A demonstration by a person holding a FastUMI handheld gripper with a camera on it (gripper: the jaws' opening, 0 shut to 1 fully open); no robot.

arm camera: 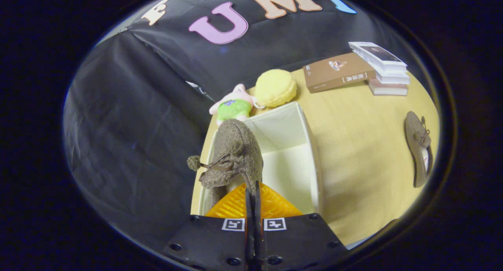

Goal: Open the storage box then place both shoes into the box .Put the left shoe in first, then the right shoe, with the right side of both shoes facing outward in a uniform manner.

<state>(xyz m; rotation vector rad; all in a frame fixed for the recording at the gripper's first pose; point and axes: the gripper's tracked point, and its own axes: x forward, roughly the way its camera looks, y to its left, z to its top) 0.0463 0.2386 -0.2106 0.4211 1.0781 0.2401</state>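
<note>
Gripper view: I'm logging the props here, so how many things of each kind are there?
Shoes: 2, one pinched by the gripper over the box, one on the table
Boxes: 1
Books: 4
Soft toys: 2
Total: 9

Claw [252,189] pinched together on the rim of a grey-brown shoe [235,153], shoe hung over the open white storage box [314,161], second shoe [419,153] well apart from the box on the wooden surface [353,137], yellow cushion [275,87] and plush toy [232,106] just beyond the box, books [353,71] farther beyond it
</note>
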